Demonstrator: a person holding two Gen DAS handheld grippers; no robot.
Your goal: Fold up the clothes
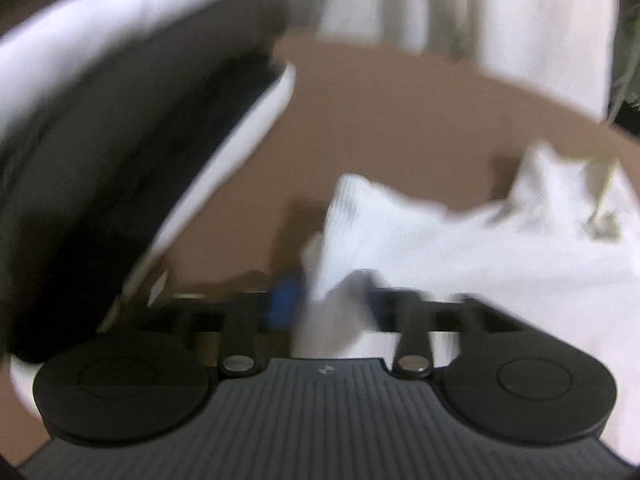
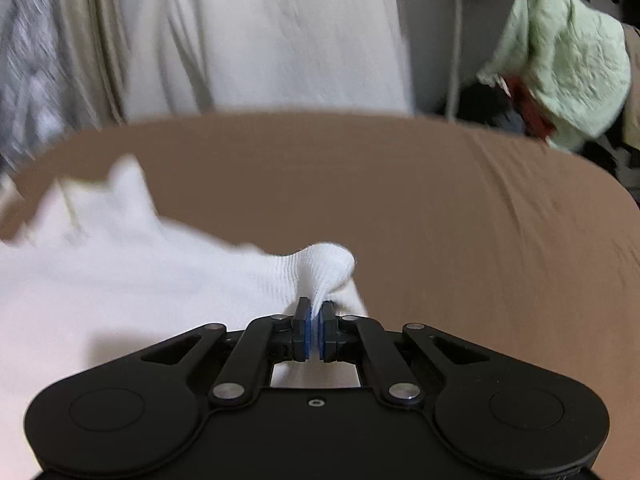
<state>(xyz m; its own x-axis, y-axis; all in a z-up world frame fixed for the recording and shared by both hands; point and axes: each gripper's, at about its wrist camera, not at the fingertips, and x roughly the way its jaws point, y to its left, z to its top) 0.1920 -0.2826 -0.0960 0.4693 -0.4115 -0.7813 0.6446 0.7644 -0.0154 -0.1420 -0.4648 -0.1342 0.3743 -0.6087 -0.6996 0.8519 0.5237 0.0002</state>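
A white ribbed-knit garment [image 2: 120, 280] lies on a brown-covered surface [image 2: 440, 200], spread loosely toward the near-left part of that surface in the right wrist view, its far edge bunched into peaks rather than lying flat.

The right gripper [image 2: 315, 332] has its blue pads pressed together on a pinched-up corner of the garment, which stands up as a small knob just ahead of the fingers. The left gripper [image 1: 324, 308] is blurred; white cloth runs between its fingers, so it looks to be clamped on another edge of the same garment [image 1: 460, 248], though the pads themselves are too smeared to be sure.

As a judgement, the fold is under way and unfinished: the cloth is held at two points, and no neat stacked layers or straight creases show. How many folds it already carries cannot be told from the rumpled shape.

The garment's long axis seems to run side to side along the near edge of the surface, between the two grips; which end is collar or hem is not visible.

A black-and-white item [image 1: 120, 140] sits at the left, and pale hanging fabric [image 2: 260, 32] and a light green quilted piece [image 2: 560, 60] lie beyond the far edge.
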